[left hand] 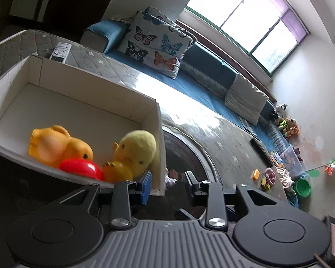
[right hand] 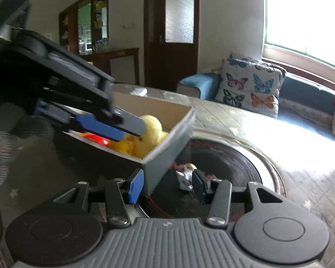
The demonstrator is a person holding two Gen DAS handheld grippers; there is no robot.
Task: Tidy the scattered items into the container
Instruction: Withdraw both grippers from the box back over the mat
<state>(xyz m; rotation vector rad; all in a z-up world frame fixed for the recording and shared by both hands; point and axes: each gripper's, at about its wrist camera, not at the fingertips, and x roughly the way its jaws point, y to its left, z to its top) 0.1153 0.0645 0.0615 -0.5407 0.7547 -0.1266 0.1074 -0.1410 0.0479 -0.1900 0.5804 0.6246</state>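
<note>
The box [right hand: 167,147] sits at the left centre of the right wrist view, and its near corner stands just between the fingers of the right gripper [right hand: 167,186], closer to the left pad. Just right of this corner, low in the middle of the frame, a small white toy [right hand: 185,174] lies on the dark round plate [right hand: 230,163], beside the box wall and close in front of the right finger. This toy is the thing still outside the box, and the right gripper is the nearer one. Its jaws stand apart with nothing held. I cannot tell the long axis of the toy; it is small and blurred. The left gripper [left hand: 168,184] is also open and empty; in its own view the box corner is at its left finger, and the toy [left hand: 170,181] shows only as a white bit behind the wall. Inside the box lie two ducks [left hand: 60,147], a plush chick [left hand: 138,149] and a red ball [left hand: 80,167]. Room is free to the right over the plate; the box wall on the left is the edge to avoid, in my judgement.
</note>
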